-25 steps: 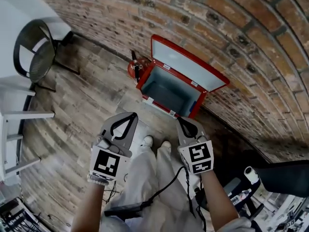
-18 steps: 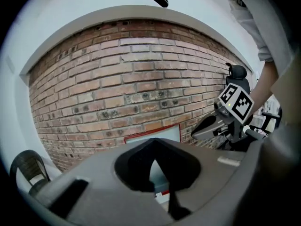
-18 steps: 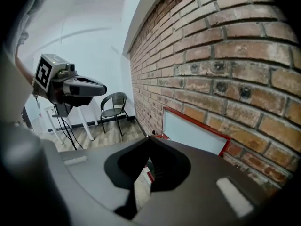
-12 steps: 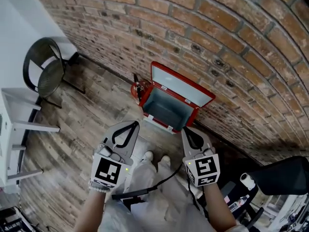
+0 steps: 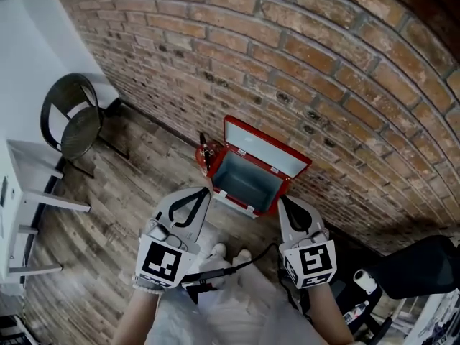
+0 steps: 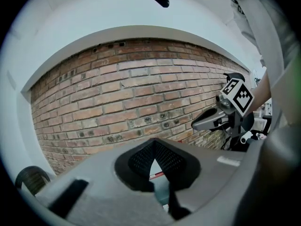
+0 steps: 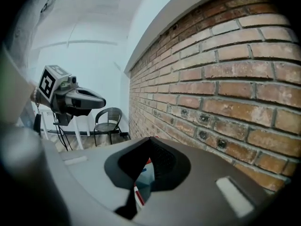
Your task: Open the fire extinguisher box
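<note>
Both pairs of jaws are closed and hold nothing. The left gripper (image 5: 202,191) and right gripper (image 5: 282,198) are side by side, pointing toward a brick wall (image 5: 323,70). Below is a wooden floor (image 5: 108,207). At the wall's foot sits the red fire extinguisher box (image 5: 248,184), its lid (image 5: 267,149) raised against the bricks. A black chair (image 5: 72,121) stands well left. A small red extinguisher (image 5: 205,154) is just beside the box.

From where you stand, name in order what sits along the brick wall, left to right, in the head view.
black chair → fire extinguisher → open red box
</note>
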The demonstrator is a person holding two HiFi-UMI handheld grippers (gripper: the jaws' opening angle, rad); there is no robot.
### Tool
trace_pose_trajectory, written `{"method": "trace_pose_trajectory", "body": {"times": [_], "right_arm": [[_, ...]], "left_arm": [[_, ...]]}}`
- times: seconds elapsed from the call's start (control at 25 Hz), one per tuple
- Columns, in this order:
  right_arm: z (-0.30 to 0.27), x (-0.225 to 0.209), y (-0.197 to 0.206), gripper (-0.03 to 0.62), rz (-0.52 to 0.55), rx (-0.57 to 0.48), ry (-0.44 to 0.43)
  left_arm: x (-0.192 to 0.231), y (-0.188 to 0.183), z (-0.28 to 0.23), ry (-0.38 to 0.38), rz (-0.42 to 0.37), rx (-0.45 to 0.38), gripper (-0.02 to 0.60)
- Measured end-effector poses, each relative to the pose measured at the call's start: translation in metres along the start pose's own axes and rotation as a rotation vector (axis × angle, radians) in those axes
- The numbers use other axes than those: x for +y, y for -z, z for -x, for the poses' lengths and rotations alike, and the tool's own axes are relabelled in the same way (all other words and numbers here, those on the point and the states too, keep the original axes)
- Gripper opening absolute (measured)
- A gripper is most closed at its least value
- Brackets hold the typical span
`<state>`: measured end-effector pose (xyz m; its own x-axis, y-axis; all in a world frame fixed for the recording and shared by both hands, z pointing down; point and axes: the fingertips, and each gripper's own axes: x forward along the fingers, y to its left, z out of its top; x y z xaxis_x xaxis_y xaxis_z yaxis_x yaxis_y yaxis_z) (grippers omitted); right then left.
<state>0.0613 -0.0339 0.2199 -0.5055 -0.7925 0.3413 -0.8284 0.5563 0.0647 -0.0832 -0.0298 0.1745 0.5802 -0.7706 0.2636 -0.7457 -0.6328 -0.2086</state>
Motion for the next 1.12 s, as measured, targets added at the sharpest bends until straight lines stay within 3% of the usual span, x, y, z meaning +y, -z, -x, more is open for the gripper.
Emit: {"method": "trace_pose_trajectory", "body": {"times": [0.52, 1.12], "right_arm": [[0.024, 0.008, -0.034, 0.006, 0.050, -0.056, -0.008], [0.023, 0.006, -0.043, 0.006, 0.071, -0.073, 0.003]], "left_arm": [[-0.002, -0.025, 0.008, 0.001, -0.033, -0.042, 0.000], [-0.007, -0.030, 0.007, 0.020, -0.030, -0.045, 0.000]]}}
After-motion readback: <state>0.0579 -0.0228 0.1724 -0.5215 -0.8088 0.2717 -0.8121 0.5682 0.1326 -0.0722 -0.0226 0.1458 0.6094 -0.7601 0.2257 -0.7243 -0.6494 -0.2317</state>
